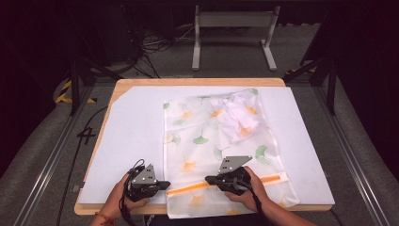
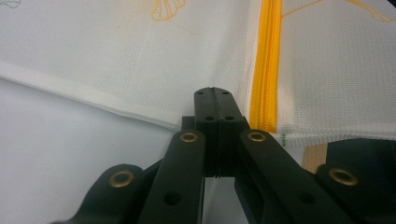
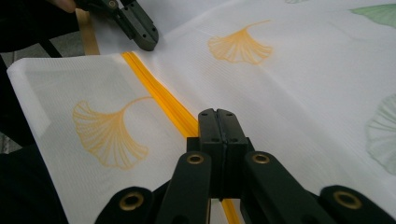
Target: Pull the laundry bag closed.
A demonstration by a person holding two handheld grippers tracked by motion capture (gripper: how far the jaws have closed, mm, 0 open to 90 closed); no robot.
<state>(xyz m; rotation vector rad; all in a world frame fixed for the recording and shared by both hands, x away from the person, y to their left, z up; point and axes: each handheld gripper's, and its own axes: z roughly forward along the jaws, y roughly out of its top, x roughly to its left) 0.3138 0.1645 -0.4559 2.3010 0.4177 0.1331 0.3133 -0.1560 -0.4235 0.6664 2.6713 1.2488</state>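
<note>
Both pairs of jaws are pressing fully together, no gap showing between them. In the left gripper view, the left gripper [image 2: 213, 89] is closing its tips at the hem of the mesh laundry bag [image 2: 140, 51], just at nine o'clock of the orange zipper [image 2: 265, 65]; whether fabric is actually pinched between the pads cannot be told from there. In the right gripper view, the right gripper [image 3: 217, 112] is sitting directly over the zipper [image 3: 159, 93], the orange band running out from under its tips toward eleven o'clock, and whether a slider is being gripped cannot be told. The other gripper is showing at the far end of that band, at the bag's corner. From the high view, the left gripper [image 1: 165, 184] is lying at about seven o'clock on the table and the right gripper [image 1: 208, 179] at six o'clock, each held in a hand. The bag [image 1: 211, 141], white with green and orange ginkgo leaves, is lying flat from the centre of the white board [image 1: 131, 136] down to its six o'clock edge, slightly overhanging it. A crumpled white garment [image 1: 237, 115] is sitting inside the bag toward one o'clock. The wooden table [image 1: 197, 81] is peeking out around the board.
</note>
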